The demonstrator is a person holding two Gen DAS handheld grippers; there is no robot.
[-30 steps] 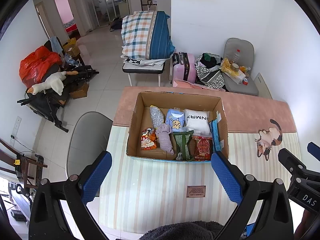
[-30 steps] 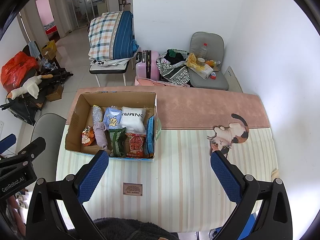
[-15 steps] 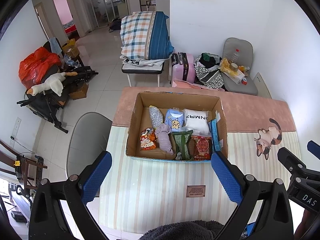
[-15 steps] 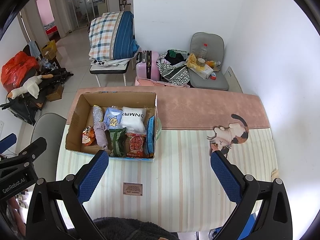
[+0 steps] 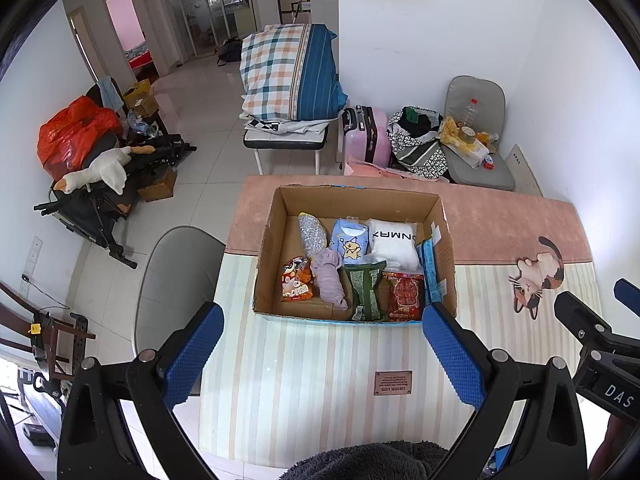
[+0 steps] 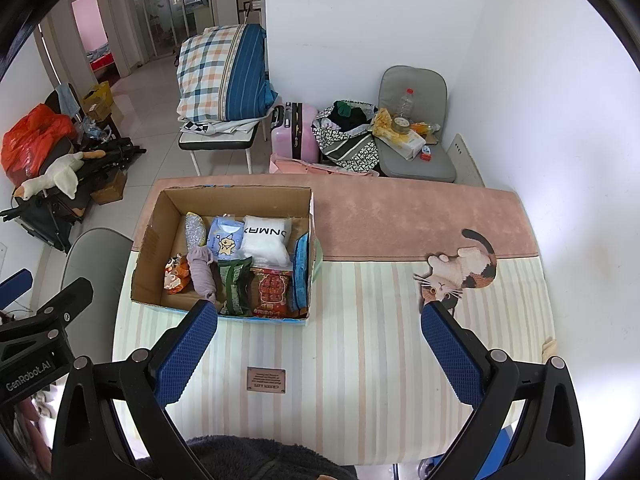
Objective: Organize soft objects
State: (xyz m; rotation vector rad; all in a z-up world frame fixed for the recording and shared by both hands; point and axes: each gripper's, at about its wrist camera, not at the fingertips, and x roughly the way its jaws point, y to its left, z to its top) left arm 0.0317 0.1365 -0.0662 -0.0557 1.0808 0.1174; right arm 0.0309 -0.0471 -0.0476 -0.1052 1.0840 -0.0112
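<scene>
An open cardboard box (image 5: 272,240) (image 6: 152,236) stands on the striped table mat (image 5: 320,380) (image 6: 360,344). Inside lie several soft packs: a white pillow pack (image 5: 394,242) (image 6: 266,240), a blue cartoon pack (image 5: 350,240), a lilac cloth roll (image 5: 330,278) (image 6: 202,272), a green bag (image 5: 366,290), a red bag (image 5: 406,296) (image 6: 272,292), an orange snack bag (image 5: 296,280) and a silver pouch (image 5: 310,232). My left gripper (image 5: 322,354) is open and empty, above the near table in front of the box. My right gripper (image 6: 320,352) is open and empty, right of the box front.
A cat-shaped mat (image 5: 536,276) (image 6: 460,272) lies at the table's right. A small brown plaque (image 6: 266,379) sits near the front edge. A grey chair (image 5: 176,276) stands left of the table. A bench with a plaid pillow (image 5: 292,76), a pink suitcase (image 5: 366,140) and bags lie beyond.
</scene>
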